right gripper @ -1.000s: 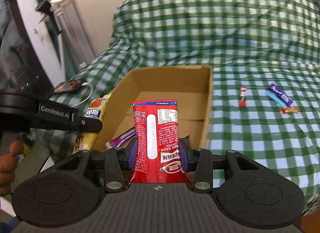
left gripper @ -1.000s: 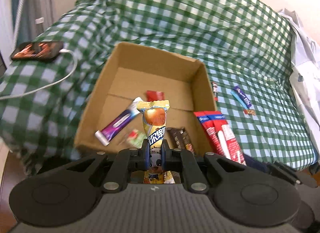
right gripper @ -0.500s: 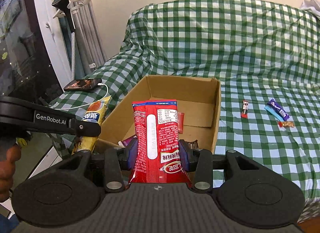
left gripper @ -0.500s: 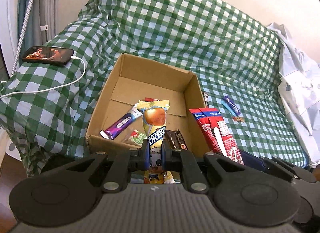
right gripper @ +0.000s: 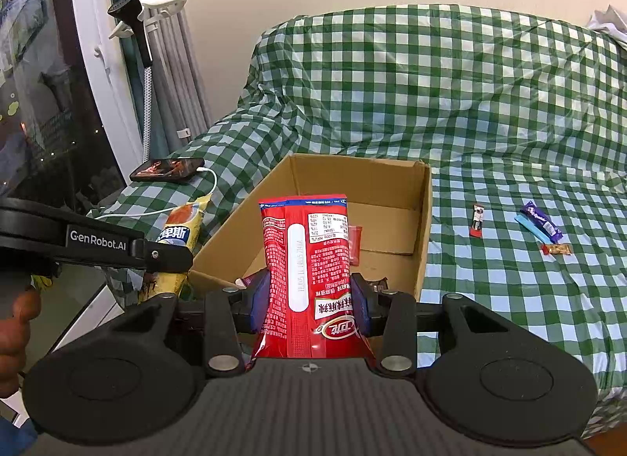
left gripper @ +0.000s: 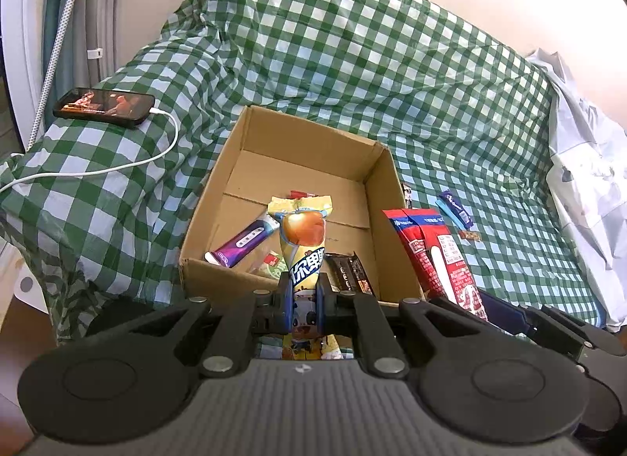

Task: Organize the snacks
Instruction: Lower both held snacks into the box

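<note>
My left gripper [left gripper: 301,297] is shut on a yellow snack pack [left gripper: 303,244], held upright just before the near wall of the open cardboard box [left gripper: 378,197]. My right gripper [right gripper: 309,299] is shut on a red snack bag [right gripper: 307,260], also upright at the box's near edge. In the right wrist view the left gripper [right gripper: 160,256] shows at the left with the yellow pack [right gripper: 180,234]. Inside the box lie a purple bar [left gripper: 243,242], a dark bar [left gripper: 348,271] and a green-and-red sweet [left gripper: 270,262]. The red bag [left gripper: 435,252] stands right of the box in the left wrist view.
The box sits on a green checked cloth [right gripper: 490,115]. To its right lie a small red stick [right gripper: 477,220], a blue and purple bar [right gripper: 540,222] and a tiny orange sweet [right gripper: 556,249]. A phone [left gripper: 104,106] with a white cable [left gripper: 117,168] lies left. A person's hand [right gripper: 15,322] shows at the left edge.
Both grippers have drawn back and slightly up from the box with their packs, so the box looks smaller and farther. Both grips are unchanged.
</note>
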Tool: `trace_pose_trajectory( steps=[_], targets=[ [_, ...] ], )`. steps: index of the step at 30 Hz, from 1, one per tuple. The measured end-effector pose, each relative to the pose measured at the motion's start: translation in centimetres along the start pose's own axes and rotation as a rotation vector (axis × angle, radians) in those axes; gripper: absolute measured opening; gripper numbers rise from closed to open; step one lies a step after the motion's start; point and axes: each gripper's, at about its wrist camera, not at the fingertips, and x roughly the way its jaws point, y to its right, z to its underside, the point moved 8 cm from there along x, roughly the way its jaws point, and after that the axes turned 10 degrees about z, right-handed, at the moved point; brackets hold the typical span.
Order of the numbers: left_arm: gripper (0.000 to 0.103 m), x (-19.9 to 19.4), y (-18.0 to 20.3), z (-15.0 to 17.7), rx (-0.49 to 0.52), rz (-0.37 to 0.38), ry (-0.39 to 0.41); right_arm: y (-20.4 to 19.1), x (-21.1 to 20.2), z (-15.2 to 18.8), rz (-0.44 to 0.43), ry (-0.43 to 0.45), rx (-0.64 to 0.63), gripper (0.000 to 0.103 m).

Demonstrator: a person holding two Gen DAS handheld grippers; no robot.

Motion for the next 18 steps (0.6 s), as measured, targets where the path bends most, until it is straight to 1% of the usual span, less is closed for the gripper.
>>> trace_pose_trajectory(
  steps=[18],
  targets=[
    [0.012, 1.0, -0.9, 0.0, -0.021, 0.0, -0.016, 0.1, 1.3, 0.5, 0.004, -0.041, -0.012, 0.045]
  ],
)
